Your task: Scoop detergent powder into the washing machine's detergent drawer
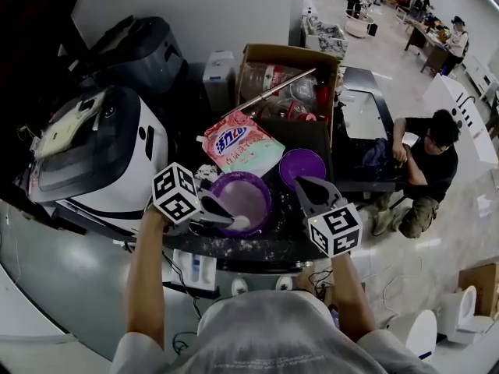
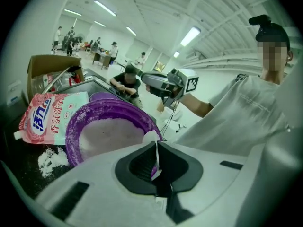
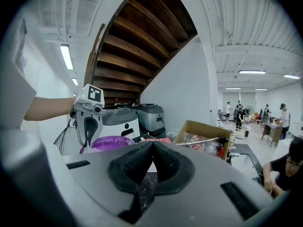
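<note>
A purple bowl [image 1: 243, 199] [image 2: 106, 132] of white detergent powder stands on the dark counter. My left gripper [image 1: 222, 218] [image 2: 155, 161] is shut on the thin handle of a small scoop [image 2: 151, 138] [image 1: 240, 223], whose head rests at the bowl's near rim. The pink and green detergent bag [image 1: 238, 143] [image 2: 48, 117] lies just behind the bowl. To the left stands the white washing machine [image 1: 97, 156] [image 3: 120, 120]; I cannot make out its drawer. My right gripper [image 1: 306, 188] [image 3: 152, 156] hovers to the bowl's right, shut and empty, near a purple lid [image 1: 302, 166].
Spilled powder [image 2: 48, 159] dots the counter [image 1: 269, 248]. An open cardboard box [image 1: 290, 72] [image 3: 202, 135] of bottles sits at the back. A person [image 1: 425, 166] crouches on the floor to the right. A power strip [image 1: 195, 267] lies below the counter's edge.
</note>
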`<action>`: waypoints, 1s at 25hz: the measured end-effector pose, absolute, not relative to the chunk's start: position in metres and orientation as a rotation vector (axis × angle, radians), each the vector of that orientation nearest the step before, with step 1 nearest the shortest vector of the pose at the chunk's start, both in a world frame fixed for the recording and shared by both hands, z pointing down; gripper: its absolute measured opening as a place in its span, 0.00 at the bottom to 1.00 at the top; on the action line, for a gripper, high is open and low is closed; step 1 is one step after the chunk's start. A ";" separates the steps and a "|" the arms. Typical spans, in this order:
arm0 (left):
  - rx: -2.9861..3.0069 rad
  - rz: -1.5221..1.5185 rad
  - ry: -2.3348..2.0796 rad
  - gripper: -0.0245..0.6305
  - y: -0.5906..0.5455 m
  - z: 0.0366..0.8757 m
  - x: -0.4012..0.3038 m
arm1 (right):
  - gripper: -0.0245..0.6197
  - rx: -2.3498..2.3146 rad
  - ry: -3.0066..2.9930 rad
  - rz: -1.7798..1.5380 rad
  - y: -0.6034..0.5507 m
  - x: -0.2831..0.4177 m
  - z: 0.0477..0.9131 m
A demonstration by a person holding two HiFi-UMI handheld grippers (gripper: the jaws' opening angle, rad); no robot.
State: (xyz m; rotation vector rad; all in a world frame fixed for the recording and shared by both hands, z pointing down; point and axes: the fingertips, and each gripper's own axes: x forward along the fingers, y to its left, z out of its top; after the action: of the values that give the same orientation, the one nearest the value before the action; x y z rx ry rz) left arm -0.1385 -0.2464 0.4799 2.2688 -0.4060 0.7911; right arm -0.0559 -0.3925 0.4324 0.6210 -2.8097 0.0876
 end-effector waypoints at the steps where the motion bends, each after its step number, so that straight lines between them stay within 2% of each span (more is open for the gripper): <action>1: 2.279 0.755 -0.443 0.06 -0.248 0.478 -0.142 | 0.05 0.631 -2.809 0.093 -0.393 -0.057 0.433; 7: 2.298 0.403 -0.725 0.06 -0.273 0.463 -0.166 | 0.05 0.657 -2.819 0.050 -0.396 -0.063 0.426; 19: 2.204 -0.086 -1.168 0.06 -0.285 0.454 -0.193 | 0.05 0.675 -2.826 -0.075 -0.380 -0.076 0.404; 25: 2.054 -0.495 -1.260 0.06 -0.277 0.446 -0.220 | 0.05 0.698 -2.808 -0.151 -0.358 -0.082 0.393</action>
State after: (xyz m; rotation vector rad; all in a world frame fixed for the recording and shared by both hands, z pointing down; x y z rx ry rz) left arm -0.2202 -0.2771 0.4459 2.0541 -1.2599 -0.4951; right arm -0.0816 -0.3579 0.3926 0.6980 -2.8081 -0.1514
